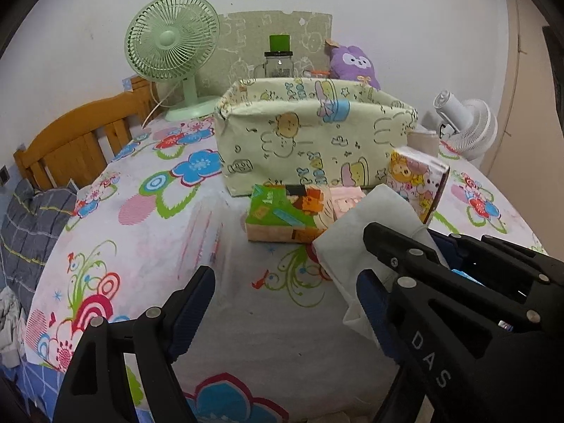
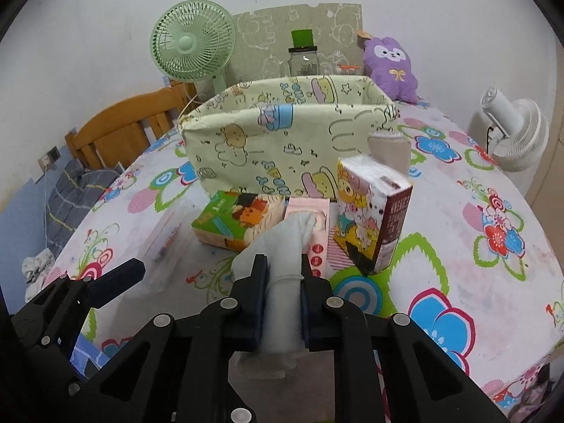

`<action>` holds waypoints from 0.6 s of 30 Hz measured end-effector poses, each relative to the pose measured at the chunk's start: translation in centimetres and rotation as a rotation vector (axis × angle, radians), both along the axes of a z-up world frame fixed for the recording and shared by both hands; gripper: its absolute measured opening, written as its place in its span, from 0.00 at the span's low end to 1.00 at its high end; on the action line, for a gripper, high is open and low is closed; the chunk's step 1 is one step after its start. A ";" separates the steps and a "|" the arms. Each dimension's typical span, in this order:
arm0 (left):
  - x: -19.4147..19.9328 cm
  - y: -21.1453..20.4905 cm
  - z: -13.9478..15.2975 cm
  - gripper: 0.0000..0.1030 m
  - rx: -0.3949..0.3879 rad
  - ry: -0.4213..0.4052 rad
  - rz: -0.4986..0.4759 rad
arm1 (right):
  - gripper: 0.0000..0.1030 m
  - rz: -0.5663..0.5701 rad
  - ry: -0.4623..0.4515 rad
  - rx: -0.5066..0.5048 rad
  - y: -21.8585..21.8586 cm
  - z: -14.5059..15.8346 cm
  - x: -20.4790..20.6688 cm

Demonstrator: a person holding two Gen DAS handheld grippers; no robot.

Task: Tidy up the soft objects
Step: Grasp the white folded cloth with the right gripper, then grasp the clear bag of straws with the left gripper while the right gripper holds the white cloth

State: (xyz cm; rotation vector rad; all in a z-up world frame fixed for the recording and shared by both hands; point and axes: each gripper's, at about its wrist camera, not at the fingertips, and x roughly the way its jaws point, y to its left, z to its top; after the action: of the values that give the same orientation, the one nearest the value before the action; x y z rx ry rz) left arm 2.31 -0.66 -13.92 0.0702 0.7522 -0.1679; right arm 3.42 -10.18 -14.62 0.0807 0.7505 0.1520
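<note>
Right gripper (image 2: 283,299) pinches the white cloth (image 2: 282,243) at lower centre, ready for the fabric bin (image 2: 282,141) above; left gripper (image 1: 282,313) waits open.

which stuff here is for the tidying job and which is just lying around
Job:
white cloth, in the shut right gripper
fabric bin
green tissue pack
pink pack
cartoon pack

Lying about:
green fan
white fan
jar
purple plush

FREE: bare bedsheet (image 1: 148,246) left of green tissue pack (image 1: 282,215) | BLOCKED: fabric bin (image 1: 310,141) behind packs; upright cartoon pack (image 2: 370,218) to the right | REAR: green fan (image 1: 172,38), jar (image 1: 278,63), purple plush (image 2: 391,67) | gap behind bin probably narrow
</note>
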 end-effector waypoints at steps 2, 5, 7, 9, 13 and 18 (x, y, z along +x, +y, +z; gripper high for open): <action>0.2 0.3 0.4 0.82 0.001 -0.009 0.006 | 0.17 -0.002 -0.013 -0.003 0.2 0.5 0.0; 0.9 0.9 0.8 0.82 0.011 -0.015 0.023 | 0.17 -0.005 -0.039 -0.011 0.7 1.3 0.2; 1.3 1.3 1.0 0.82 0.010 -0.016 0.030 | 0.17 -0.002 -0.054 -0.023 1.0 1.8 0.3; 1.8 1.7 1.0 0.82 0.000 -0.014 0.035 | 0.17 -0.006 -0.066 -0.030 1.3 2.2 0.5; 2.8 2.3 0.9 0.81 -0.020 0.004 0.050 | 0.17 -0.011 -0.068 -0.031 1.6 2.5 1.2; 4.1 3.0 0.7 0.77 -0.023 0.028 0.066 | 0.17 -0.017 -0.071 -0.048 2.2 2.6 2.1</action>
State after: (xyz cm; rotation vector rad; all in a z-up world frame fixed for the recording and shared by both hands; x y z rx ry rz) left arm 6.39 2.35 -13.19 0.0212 0.7791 -0.1153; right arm 5.55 -7.99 -12.03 0.0358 0.6826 0.1200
